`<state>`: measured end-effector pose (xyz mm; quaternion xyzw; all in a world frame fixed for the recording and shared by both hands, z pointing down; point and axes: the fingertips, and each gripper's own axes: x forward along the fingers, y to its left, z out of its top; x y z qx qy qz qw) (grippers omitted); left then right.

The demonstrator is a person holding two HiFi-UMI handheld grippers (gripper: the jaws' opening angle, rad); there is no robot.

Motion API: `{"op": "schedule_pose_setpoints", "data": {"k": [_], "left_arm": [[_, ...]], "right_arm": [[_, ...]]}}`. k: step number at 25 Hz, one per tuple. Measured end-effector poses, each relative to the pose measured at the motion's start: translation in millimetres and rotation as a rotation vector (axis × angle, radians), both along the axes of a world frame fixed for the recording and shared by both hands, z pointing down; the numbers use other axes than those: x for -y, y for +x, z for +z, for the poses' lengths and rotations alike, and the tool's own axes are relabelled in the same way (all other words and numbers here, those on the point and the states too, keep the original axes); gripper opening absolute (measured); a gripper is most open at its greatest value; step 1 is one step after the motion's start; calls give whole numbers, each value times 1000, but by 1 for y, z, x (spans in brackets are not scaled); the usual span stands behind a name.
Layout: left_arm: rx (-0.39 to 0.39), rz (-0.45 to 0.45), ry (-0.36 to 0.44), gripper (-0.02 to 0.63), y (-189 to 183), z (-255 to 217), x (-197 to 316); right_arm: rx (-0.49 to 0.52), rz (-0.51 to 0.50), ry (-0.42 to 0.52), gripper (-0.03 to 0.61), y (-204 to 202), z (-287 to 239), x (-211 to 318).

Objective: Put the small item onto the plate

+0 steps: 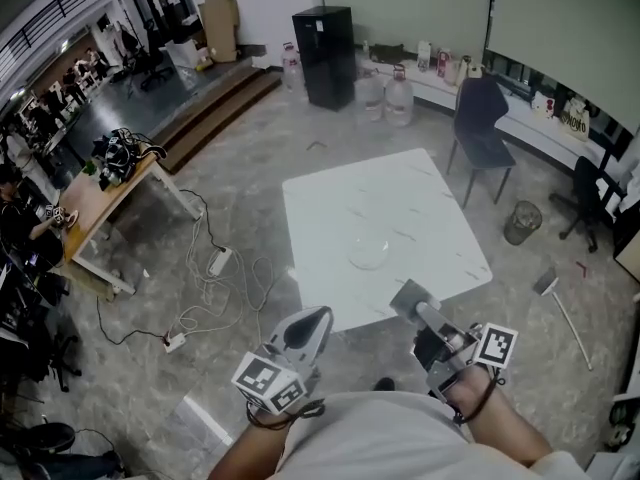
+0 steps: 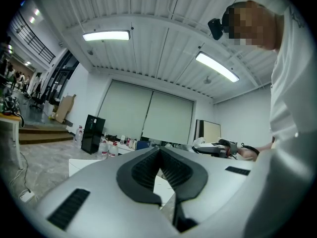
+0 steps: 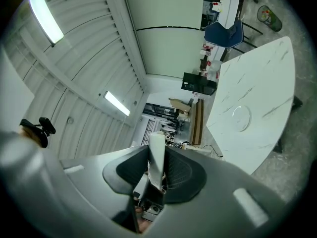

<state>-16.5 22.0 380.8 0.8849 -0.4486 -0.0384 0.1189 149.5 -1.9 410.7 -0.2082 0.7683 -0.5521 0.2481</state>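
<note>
Your right gripper has its jaws narrowed onto the small, flat white item, a thin pale strip standing up between them, held short of the near edge of the white marble-veined table. Carry it forward over the clear round glass plate, which sits by the middle of that near edge. Lower until the item is just above the glass, then ease the jaws apart gently so it does not skid off. Your left gripper has its jaws together on nothing, so keep it back. You cannot make out what the item is, its lower end is buried in the jaws, and the plate's rim is faint against the table.
</note>
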Motion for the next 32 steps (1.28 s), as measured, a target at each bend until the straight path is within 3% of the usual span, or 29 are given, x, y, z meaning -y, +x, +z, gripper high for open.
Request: {"op": "schedule_pose_setpoints", "data": {"k": [8,19,32], "left_arm": [[19,-7,-21,6,32,6,41],[4,44,-37,6,30,18,106],[-33,121,-85,6,-24,45,220]], "right_arm": [[16,-7,-27,89,33,12,36],[-4,32,-50,89,33,20,90],[-48,81,-102,89,-20,48,195]]}}
